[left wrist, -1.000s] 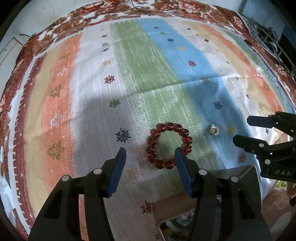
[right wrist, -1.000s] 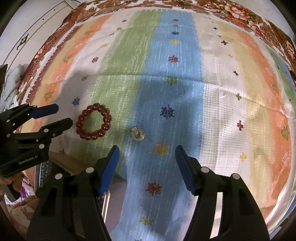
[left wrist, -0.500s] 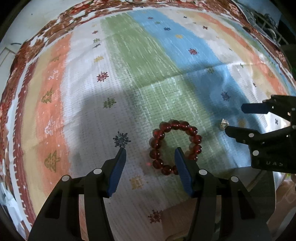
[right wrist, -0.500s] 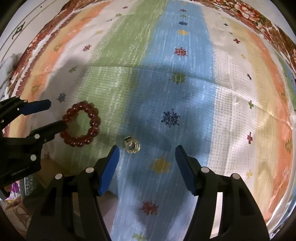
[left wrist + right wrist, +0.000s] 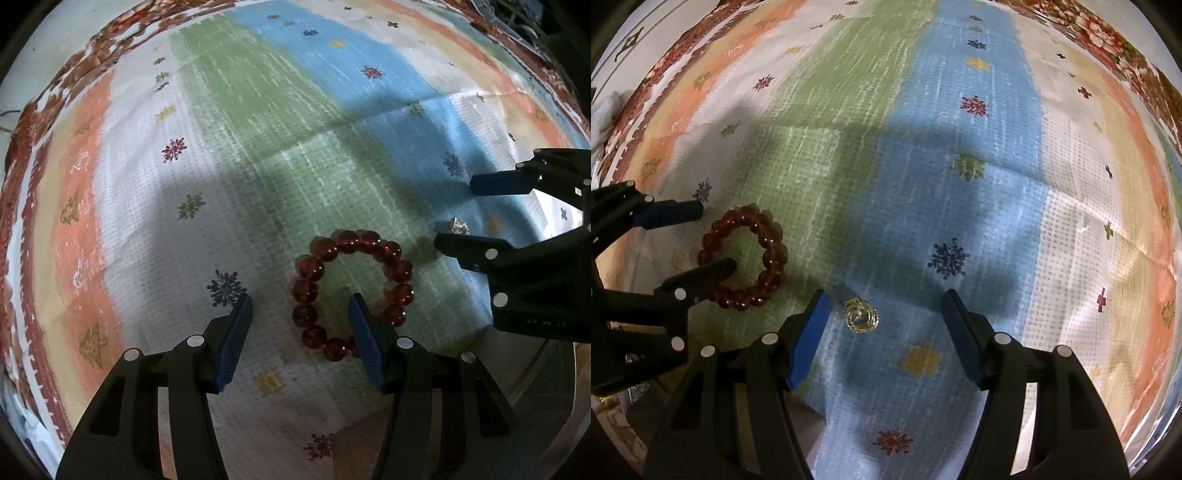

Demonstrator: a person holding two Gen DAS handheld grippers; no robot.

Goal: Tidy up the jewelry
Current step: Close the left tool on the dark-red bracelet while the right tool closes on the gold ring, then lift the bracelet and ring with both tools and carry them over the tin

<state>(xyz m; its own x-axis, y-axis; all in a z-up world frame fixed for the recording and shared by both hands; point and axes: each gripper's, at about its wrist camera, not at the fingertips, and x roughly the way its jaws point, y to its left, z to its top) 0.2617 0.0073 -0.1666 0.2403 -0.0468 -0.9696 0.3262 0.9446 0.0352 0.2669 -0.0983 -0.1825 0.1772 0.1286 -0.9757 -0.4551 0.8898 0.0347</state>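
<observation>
Now | left gripper jaws released over bracelet | right gripper jaws released over pendant | lettering unreadable

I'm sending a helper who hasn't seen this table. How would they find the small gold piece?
Start at the striped cloth and follow its blue stripe towards the near edge. The gold pendant lies there, just right of the red bead bracelet. It is the small, flat, glittery one, while the bracelet is a big ring of dark red beads.
</observation>
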